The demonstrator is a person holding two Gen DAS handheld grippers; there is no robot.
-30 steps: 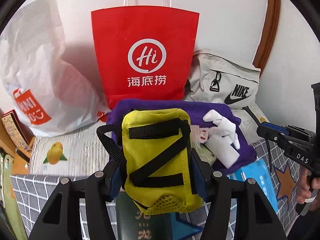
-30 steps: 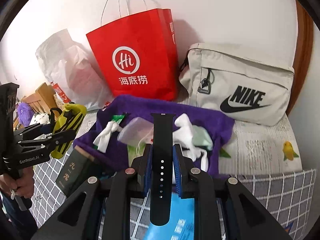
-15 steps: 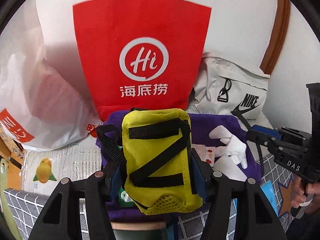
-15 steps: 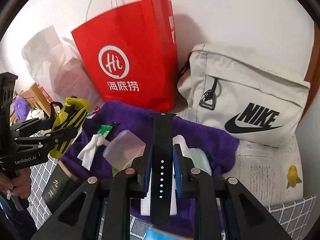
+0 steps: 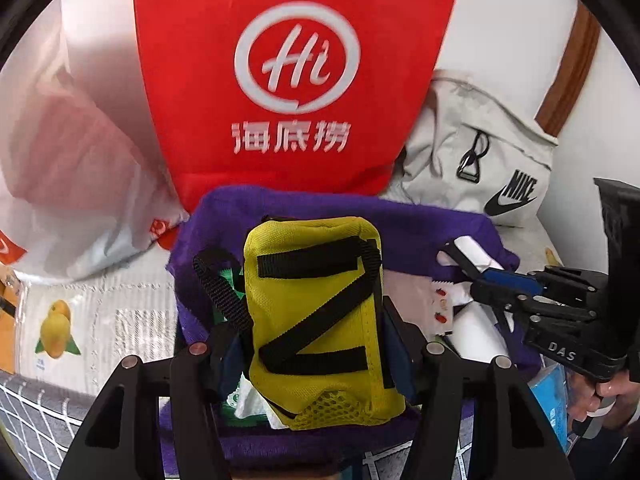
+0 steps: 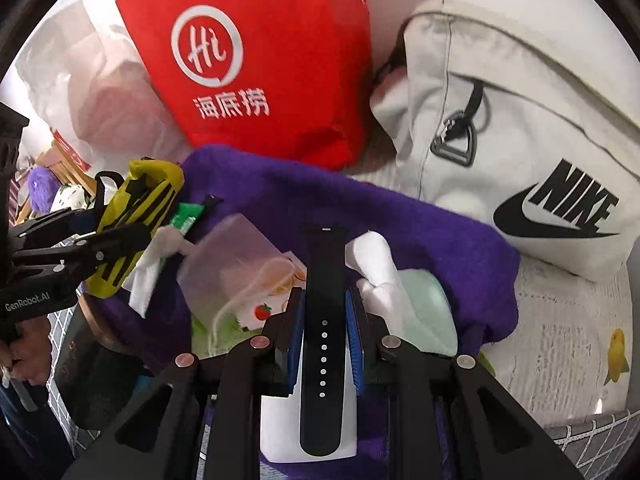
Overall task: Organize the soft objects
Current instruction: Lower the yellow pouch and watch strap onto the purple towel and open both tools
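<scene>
Item one — yellow pouch (image 5: pixel 316 320) with black webbing straps, clamped upright between the jaws of the left gripper (image 5: pixel 316 344), centre of the left wrist view; its long axis runs along the fingers, pointing up the frame. Item two — black watch strap (image 6: pixel 324 320), pinched between the nearly closed jaws of the right gripper (image 6: pixel 325 328), centre of the right wrist view, long axis likewise in line with the fingers. Destination, as judged from the task: the purple towel (image 6: pixel 420 216), spread in mid-frame below the red paper bag (image 6: pixel 260 52) and left of the grey Nike bag (image 6: pixel 520 128). The towel lies directly ahead of and beneath both loads and already carries white cloth pieces, a clear plastic packet and a green packet. The pouch hangs over the towel's left portion, the strap over its middle; neither is set down yet. Both hands look about equally near, side by side.
</scene>
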